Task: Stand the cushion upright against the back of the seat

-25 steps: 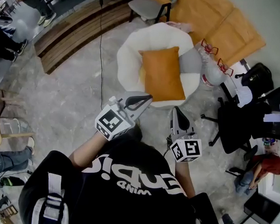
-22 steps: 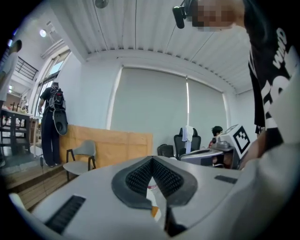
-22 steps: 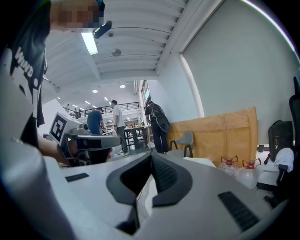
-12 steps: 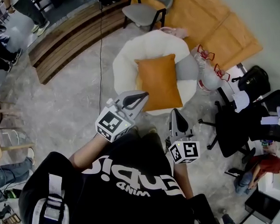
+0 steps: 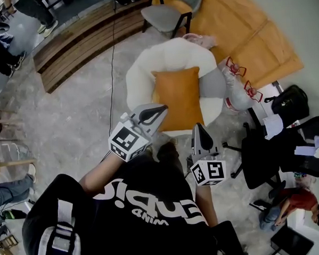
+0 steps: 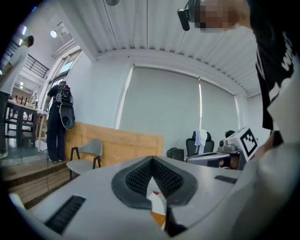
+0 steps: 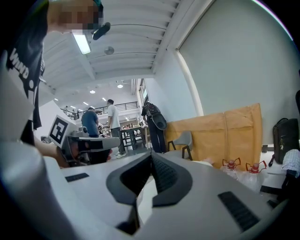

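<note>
An orange square cushion [image 5: 178, 97] lies flat on the seat of a round white armchair [image 5: 142, 77] in the head view. My left gripper [image 5: 162, 108] is shut and empty, its tip just short of the chair's near left edge. My right gripper [image 5: 198, 128] is shut too, with nothing in it, pointing at the chair's front rim. In the left gripper view the jaws [image 6: 152, 172] meet with a sliver of orange cushion [image 6: 158, 219] below them. The right gripper view shows its jaws [image 7: 151, 159] closed, the white chair [image 7: 146, 197] glimpsed through the slot.
A grey pillow [image 5: 213, 84] rests at the chair's right side. Bagged bottles [image 5: 237, 85] stand beside it. Black office chairs [image 5: 272, 150] crowd the right. A grey chair [image 5: 167, 14] and plywood sheets [image 5: 239, 29] stand behind. A cable [image 5: 112, 68] runs across the floor; wooden steps [image 5: 75, 43] lie at left.
Both grippers have advanced toward the armchair, which sits closer in the head view. Both stayed shut and touched nothing.
</note>
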Demonstrator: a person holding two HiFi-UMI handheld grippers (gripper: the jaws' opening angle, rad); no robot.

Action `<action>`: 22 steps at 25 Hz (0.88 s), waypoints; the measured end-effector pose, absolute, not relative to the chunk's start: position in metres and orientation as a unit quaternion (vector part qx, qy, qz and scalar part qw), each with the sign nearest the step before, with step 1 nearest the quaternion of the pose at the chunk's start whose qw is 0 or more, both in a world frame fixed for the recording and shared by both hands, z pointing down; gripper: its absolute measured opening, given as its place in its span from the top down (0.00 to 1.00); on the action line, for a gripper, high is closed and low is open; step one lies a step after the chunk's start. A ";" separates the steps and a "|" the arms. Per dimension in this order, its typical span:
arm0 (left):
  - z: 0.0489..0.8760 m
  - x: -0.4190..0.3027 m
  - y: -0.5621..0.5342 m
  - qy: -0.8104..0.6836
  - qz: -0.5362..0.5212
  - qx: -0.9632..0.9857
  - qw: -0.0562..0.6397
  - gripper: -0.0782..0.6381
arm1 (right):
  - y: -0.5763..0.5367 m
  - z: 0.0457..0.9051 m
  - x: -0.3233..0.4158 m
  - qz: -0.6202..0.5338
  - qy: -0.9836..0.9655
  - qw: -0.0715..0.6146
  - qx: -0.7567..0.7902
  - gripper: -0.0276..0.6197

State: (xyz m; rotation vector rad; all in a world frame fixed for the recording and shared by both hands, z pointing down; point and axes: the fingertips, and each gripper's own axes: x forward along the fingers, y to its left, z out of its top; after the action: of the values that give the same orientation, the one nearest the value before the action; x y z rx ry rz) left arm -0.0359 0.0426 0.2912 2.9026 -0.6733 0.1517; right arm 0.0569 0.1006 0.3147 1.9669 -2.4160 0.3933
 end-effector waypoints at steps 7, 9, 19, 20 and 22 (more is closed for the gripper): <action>0.299 0.014 0.025 -0.207 0.069 0.972 0.086 0.88 | 0.071 0.317 0.109 0.124 -0.775 0.007 0.620 0.93; 0.304 0.032 0.020 -0.200 0.076 0.973 0.089 0.88 | 0.063 0.321 0.127 0.126 -0.776 0.008 0.618 0.93; 0.321 0.083 -0.022 -0.237 0.105 0.962 0.086 0.88 | 0.020 0.347 0.181 0.159 -0.793 0.008 0.588 0.93; 0.321 0.081 -0.026 -0.246 0.106 0.960 0.086 0.88 | 0.016 0.346 0.181 0.160 -0.795 0.009 0.585 0.93; 0.321 0.077 -0.035 -0.261 0.104 0.957 0.077 0.88 | 0.006 0.343 0.178 0.156 -0.799 0.008 0.580 0.93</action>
State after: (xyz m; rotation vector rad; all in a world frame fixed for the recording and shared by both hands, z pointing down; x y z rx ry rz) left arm 0.0765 -0.0350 0.3205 2.8669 -0.7829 0.3107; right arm 0.1778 0.0059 0.3433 1.8139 -2.4985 0.4880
